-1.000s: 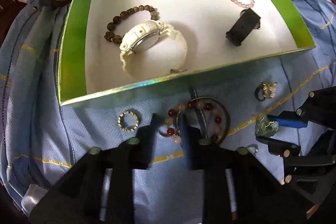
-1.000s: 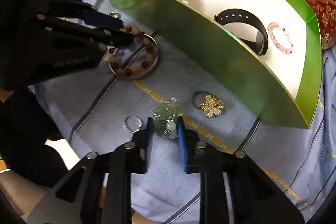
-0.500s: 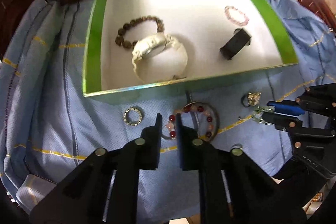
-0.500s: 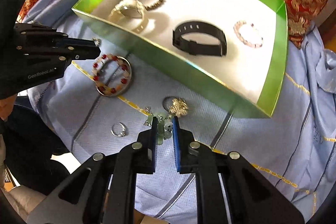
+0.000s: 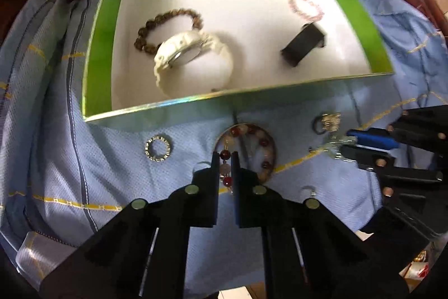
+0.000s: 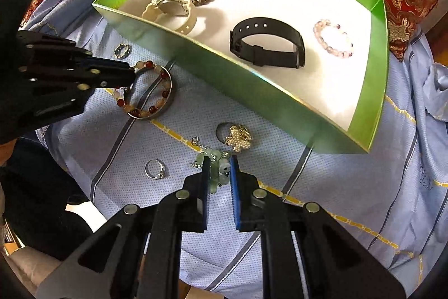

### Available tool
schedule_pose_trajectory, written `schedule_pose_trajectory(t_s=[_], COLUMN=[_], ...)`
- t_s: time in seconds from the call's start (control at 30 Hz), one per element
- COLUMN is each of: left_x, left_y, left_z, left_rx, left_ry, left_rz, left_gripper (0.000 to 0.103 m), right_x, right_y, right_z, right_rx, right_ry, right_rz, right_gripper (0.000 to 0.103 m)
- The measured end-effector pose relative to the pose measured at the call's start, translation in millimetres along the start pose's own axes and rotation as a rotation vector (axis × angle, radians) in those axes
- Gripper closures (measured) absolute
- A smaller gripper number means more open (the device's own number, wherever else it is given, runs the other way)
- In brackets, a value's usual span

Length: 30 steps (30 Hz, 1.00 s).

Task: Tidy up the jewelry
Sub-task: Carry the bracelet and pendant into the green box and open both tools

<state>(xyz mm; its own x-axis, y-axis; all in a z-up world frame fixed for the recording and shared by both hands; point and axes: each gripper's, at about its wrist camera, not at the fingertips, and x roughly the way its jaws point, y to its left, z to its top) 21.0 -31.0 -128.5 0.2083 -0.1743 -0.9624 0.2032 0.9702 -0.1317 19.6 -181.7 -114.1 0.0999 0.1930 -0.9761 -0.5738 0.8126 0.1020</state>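
A: Near the left edge of the light blue cloth (image 6: pixel 350 187), what is seen?

B: A small sparkling silver ring (image 6: pixel 122 50) is laid there. Beside it, the red-and-cream beaded bracelet (image 6: pixel 145 91) is clamped by the left gripper (image 5: pixel 224 157).

A: And further right?

B: The pale green beaded pendant (image 6: pixel 215 161) is pinched between the fingers of the right gripper (image 6: pixel 219 161), just beside a gold flower ring (image 6: pixel 238 138), below the near wall of the green cardboard box (image 6: pixel 252 91).

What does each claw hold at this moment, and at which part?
The left claw pinches the red-and-pale bead bracelet at its near side. The right claw grips the green bead charm cluster around its middle.
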Motion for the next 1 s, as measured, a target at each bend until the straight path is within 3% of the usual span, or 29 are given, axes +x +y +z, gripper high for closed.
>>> schedule_pose_trajectory(t_s=[0.13,0.3,0.47,0.6,0.77,1.0], left_x=[-22.4,-58.6,-103.5,-120.0,-97.5,-31.0], left_y=[-3.1,-16.0,-22.9,-29.3,-43.3,-45.7], left_z=[-1.1,-0.8,0.6,26.0,76.2,119.2], left_rx=[-0.007,0.026,0.037,0.034,0.038,0.026], left_ry=[-0.060,-0.181,-0.316,-0.386,-0.383,-0.329], left_rz=[-0.029,0.037,-0.003,0.008,0.111,0.088], left_gripper=[0.095,0.095,0.095,0.095,0.095,0.094], right_x=[-11.0,-40.2,-83.9,-111.6,-91.4,-42.4], right_y=[0.6,-3.1,-11.9,-21.3,-40.0,-70.7], right_z=[-1.2,-1.1,2.6,19.0,64.0,83.8], right_rx=[0.009,0.030,0.060,0.078,0.134,0.199], right_ry=[-0.025,-0.090,-0.227,-0.326,-0.298,-0.237], right_rz=[0.002,0.035,0.084,0.069,0.057,0.018], right_gripper=[0.089,0.089,0.089,0.089,0.089,0.087])
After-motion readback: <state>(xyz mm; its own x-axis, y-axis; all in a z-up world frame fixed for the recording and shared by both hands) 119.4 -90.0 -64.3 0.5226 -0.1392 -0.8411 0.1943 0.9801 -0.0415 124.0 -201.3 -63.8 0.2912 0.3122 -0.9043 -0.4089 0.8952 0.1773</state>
